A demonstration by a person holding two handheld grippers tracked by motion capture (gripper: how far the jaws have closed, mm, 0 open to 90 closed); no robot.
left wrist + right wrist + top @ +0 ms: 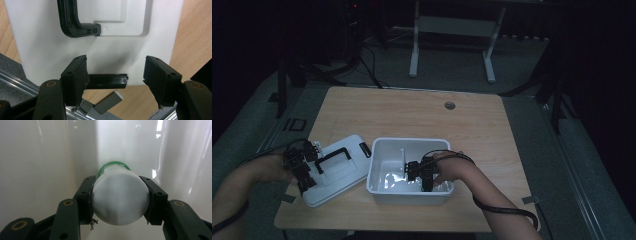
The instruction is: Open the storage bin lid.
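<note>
The right tongs clamped a white bottle inside the bin (lid set aside), while the left tongs stood apart over that lid.

Both grippers are black, with brass-ringed pivots, screw-fastened jaws and trailing black cables.

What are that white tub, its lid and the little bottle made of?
The white rectangular tub looks like glossy moulded plastic; its walls show reflections. The flat white lid looks like matte plastic with a shiny black handle. The white round bottle with a green rim seems smooth plastic, though glass is possible.
</note>
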